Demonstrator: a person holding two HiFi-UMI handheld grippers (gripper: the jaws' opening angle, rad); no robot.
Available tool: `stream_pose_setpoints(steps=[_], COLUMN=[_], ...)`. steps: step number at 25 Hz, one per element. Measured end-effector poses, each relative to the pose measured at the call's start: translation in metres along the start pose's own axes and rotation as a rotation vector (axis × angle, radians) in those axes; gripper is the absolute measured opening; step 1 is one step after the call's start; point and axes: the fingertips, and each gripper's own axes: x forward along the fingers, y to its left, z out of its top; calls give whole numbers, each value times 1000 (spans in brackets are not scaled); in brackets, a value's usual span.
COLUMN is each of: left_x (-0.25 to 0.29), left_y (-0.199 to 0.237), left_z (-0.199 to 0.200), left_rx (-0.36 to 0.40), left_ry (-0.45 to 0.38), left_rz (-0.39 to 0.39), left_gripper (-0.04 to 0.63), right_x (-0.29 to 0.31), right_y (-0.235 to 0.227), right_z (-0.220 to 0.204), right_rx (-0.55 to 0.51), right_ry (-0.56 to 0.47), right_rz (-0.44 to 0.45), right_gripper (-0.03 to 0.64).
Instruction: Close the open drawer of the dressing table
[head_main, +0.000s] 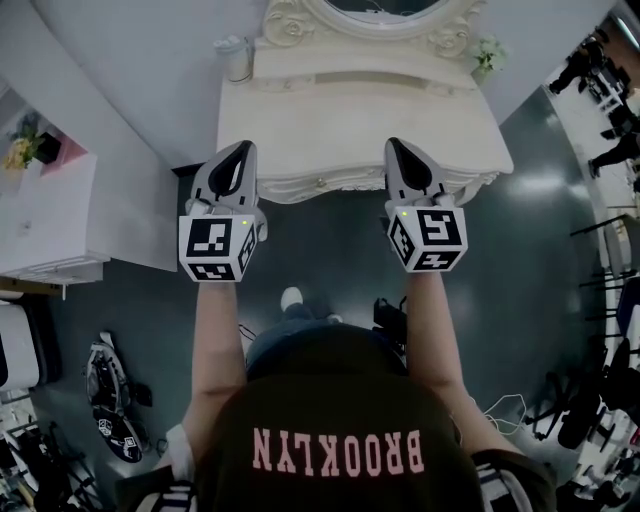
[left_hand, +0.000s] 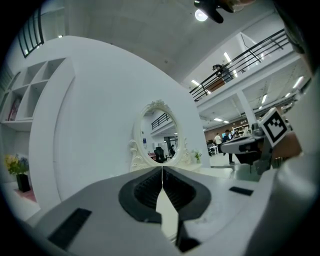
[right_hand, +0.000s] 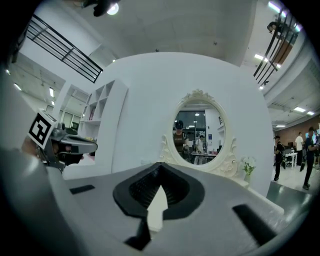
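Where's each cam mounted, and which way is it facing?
Head view: on the person's head, steeply down at the dressing table; forearms, left gripper and right gripper show.
Left gripper view: on the left gripper, facing the mirror; its shut jaws show.
Right gripper view: on the right gripper, facing the mirror; its shut jaws show.
Shared: both gripper views catch the mirror and each other.

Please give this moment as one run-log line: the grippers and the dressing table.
left gripper: fingers shut, empty | right gripper: fingers shut, empty | both: held level, facing table
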Motion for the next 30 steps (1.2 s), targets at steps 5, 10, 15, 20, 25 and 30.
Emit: stream_pose_setpoints(steps=[5,10,15,20,25,30], left_x=[1,3,4,4,6,9], left_y=[4,13,18,20,25,28], left_z=[20,38,52,55,59,57], left_rx=[11,15,17,21,24,18], left_ry=[-45,-72,-96,-104,-107,-105], left_rz=[9,44,58,56,58,58], left_gripper=[5,5,5,5,5,5], right_x=[-10,-15,-19,-20,-15,-10], right_y=[3,2,-5,-5,-5,-3], right_z=[32,54,69,73,72,71], right_rx=[-33,-64,-68,-90,-84,-70], right_ry=[-86,-125,-140,-136,-125,-126], right_rz=[-1,-9,-22,-16,-2,21], right_gripper=[-4,-3,-3,-3,-3,-4])
